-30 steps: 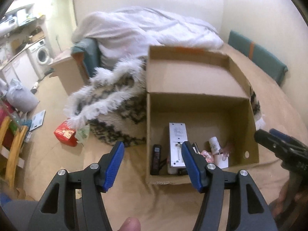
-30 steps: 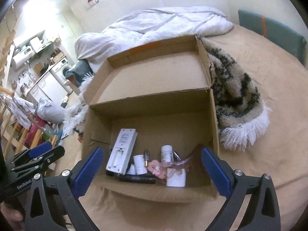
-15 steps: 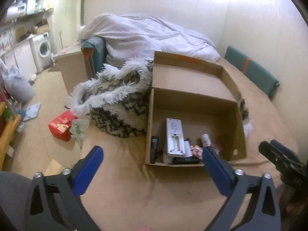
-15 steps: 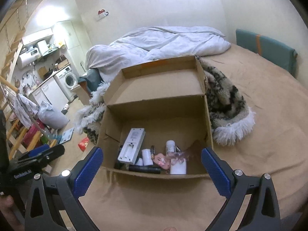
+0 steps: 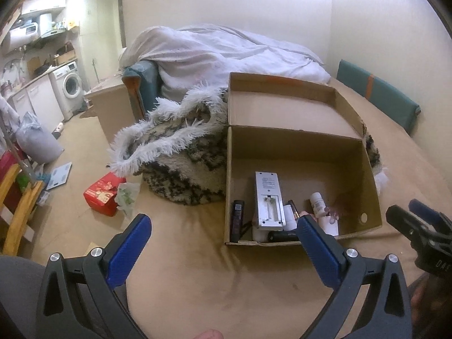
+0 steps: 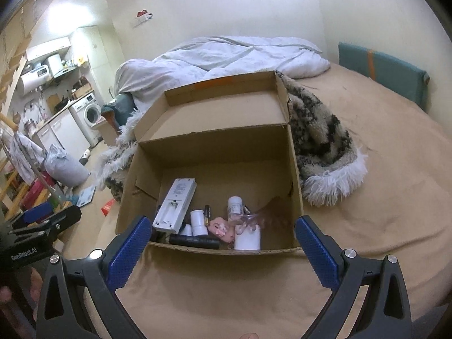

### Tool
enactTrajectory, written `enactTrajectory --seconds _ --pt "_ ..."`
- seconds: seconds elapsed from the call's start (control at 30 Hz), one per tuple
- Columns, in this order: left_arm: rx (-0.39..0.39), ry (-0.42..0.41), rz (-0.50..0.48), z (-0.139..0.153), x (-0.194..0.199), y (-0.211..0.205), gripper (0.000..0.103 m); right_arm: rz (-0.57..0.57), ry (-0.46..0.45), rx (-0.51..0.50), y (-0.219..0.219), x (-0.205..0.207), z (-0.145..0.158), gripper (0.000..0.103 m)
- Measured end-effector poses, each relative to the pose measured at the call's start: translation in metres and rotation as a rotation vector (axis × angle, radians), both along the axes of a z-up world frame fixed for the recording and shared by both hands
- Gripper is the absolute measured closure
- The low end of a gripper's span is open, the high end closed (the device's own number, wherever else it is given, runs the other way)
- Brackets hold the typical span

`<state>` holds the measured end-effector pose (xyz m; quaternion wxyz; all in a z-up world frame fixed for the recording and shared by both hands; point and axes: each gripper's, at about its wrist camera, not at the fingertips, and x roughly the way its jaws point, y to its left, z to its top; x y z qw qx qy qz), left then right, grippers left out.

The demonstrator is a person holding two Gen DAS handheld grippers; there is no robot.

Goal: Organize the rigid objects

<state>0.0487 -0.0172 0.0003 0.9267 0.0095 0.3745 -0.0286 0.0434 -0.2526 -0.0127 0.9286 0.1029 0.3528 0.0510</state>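
While both tongs [image 5: 223,240] [image 6: 223,240] gape, one box [image 6: 293,169] holds two white cups [image 6: 197,221].

From my left camera, the open brown cardboard box [image 5: 299,152] hides its near contents behind its front wall, and my blue-padded left tongs [image 5: 223,243] cover a dark cylinder [image 5: 282,236]. The white remote's [image 6: 175,204] label print is too small to read.

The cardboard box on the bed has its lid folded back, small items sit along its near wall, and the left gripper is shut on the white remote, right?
Not quite: the left gripper is open and holds nothing. In the left wrist view, the white remote lies inside the cardboard box.
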Motion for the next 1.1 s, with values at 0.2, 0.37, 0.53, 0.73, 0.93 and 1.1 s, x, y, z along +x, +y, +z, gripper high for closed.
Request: enactTrajectory --seconds 0.2,0.37,0.53,0.73,0.93,1.1 --pt "-0.003 0.023 -0.006 -0.0046 0.0018 -0.0003 0.0 0.01 -0.001 -0.021 0.0055 -0.001 0.0003 0.0" --pt "-0.01 0.03 -0.003 -0.0057 0.0024 0.0015 0.0 0.01 0.003 -0.026 0.0059 -0.0003 -0.0003 0.0" --pt "-0.009 0.031 -0.004 -0.0056 0.0026 0.0014 0.0 0.011 0.004 -0.026 0.0058 -0.0001 -0.0004 0.0" --pt "-0.007 0.032 -0.005 -0.0058 0.0024 0.0007 0.0 0.011 0.004 -0.026 0.0056 0.0002 -0.0003 0.0" --pt "-0.007 0.032 -0.002 -0.0061 0.0022 -0.0002 0.0 0.011 0.002 -0.025 0.0052 0.0002 -0.0003 0.0" --pt "-0.007 0.032 -0.001 -0.0061 0.0021 -0.0005 0.0 0.01 0.003 -0.024 0.005 0.0003 -0.0004 0.0"
